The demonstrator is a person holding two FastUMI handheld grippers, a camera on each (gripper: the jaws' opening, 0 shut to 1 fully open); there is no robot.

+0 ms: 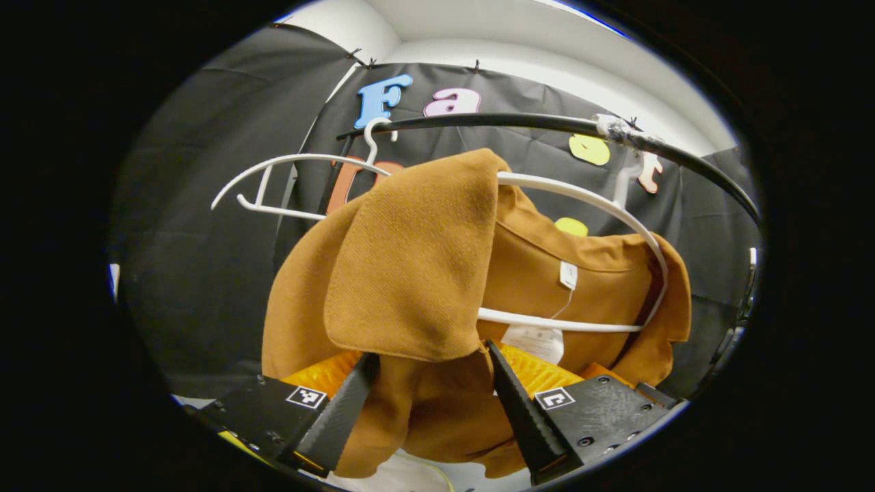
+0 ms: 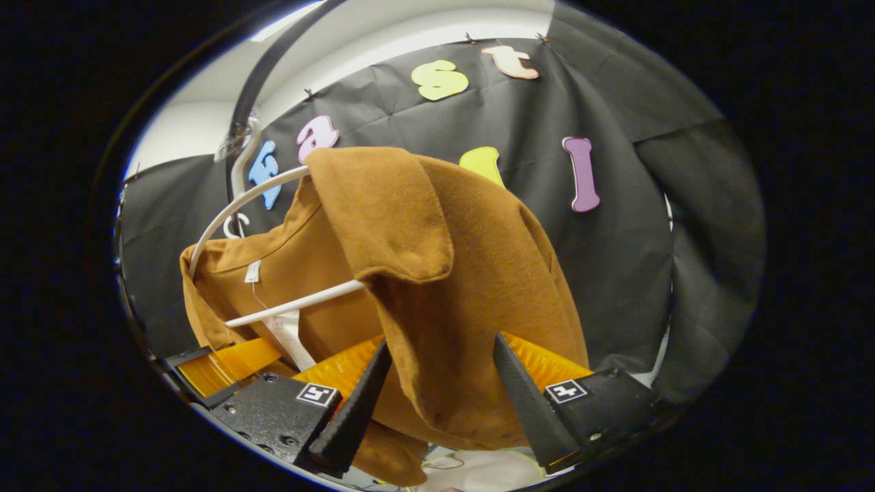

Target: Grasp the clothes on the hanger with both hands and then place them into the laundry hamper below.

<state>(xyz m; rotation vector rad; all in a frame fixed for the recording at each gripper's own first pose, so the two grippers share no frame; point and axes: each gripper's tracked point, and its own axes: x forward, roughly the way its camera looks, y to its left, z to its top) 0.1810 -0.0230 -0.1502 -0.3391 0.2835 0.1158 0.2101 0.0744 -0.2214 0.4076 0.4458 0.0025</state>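
Brown garment (image 1: 410,273) on white hanger (image 1: 581,198); both hand-held grippers straddle it.

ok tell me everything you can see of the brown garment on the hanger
The brown woven garment looks like thick, felt-like cloth with a folded collar and a small white tag inside the neck. It hangs on a white plastic hanger hooked over a black rail, one shoulder flopped forward. Its lower cloth hangs between the jaws of the left gripper and of the right gripper, both open around it.
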